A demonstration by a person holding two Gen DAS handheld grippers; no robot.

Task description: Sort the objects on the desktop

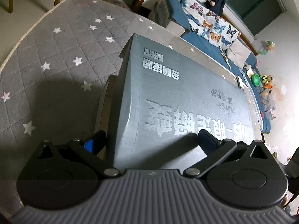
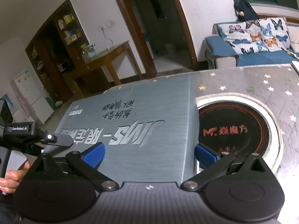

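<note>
Grey quilted cloth with white stars (image 1: 56, 56) covers the desk. Ahead of both tongs, left (image 1: 149, 141) and right (image 2: 149, 155), lies a large flat box (image 1: 186, 93) in brushed silver card with printed lettering. Both tongs are spread wide and empty, straddling its near end. It looks stiff, light and rather slick; its long edges seem the safest hold. Just right of the right tongs sits a round black cooktop (image 2: 235, 128).

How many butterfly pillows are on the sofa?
2: butterfly pillows and lean side by side against the blue sofa's backrest, behind the table; more may sit outside the view.
</note>
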